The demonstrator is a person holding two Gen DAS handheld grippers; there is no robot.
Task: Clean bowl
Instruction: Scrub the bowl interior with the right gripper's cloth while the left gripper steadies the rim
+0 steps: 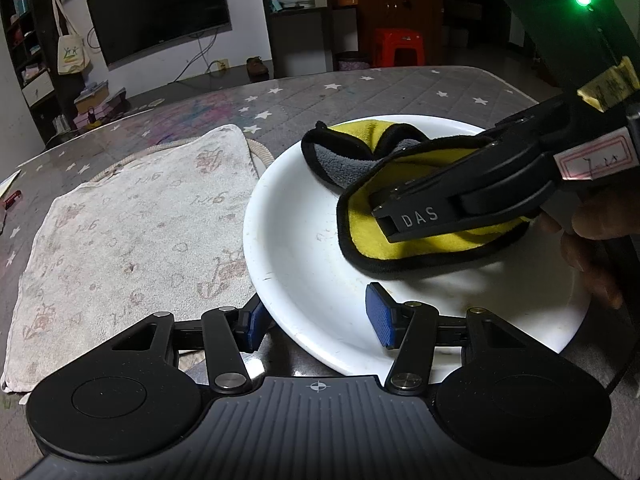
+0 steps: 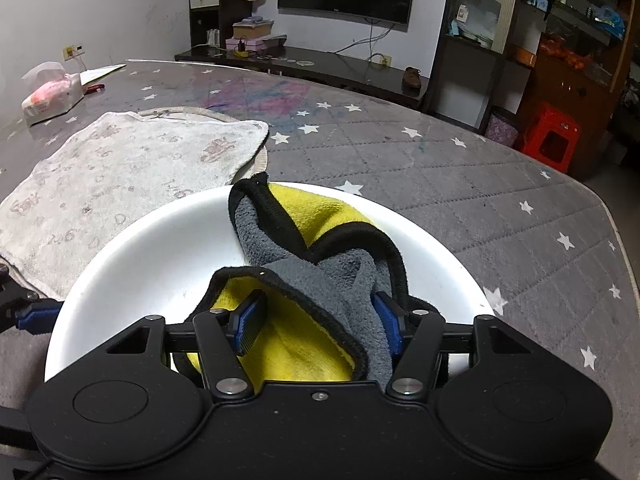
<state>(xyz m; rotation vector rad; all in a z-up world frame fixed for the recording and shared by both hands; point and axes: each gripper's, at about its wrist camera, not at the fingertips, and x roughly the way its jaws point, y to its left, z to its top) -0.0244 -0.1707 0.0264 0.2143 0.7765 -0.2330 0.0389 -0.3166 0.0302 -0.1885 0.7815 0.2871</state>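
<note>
A shallow white bowl (image 1: 320, 272) (image 2: 152, 248) rests on the star-patterned table. Inside it lies a crumpled yellow and grey cloth (image 1: 380, 240) (image 2: 320, 280) with black edging. My left gripper (image 1: 318, 320) straddles the bowl's near rim, one blue pad outside and one inside, holding it. Its outer finger (image 2: 38, 314) shows at the bowl's left edge in the right wrist view. My right gripper (image 2: 320, 320) (image 1: 384, 208) is down in the bowl with the cloth loosely between its fingers. The left pad stands clear of the cloth and the grey fold rests against the right one.
A stained white towel (image 1: 132, 232) (image 2: 120, 168) lies flat beside the bowl on the left. A tissue pack (image 2: 52, 96) sits at the far left of the table. The table edge (image 2: 616, 220) runs along the right. A person's hand (image 1: 592, 240) holds the right gripper.
</note>
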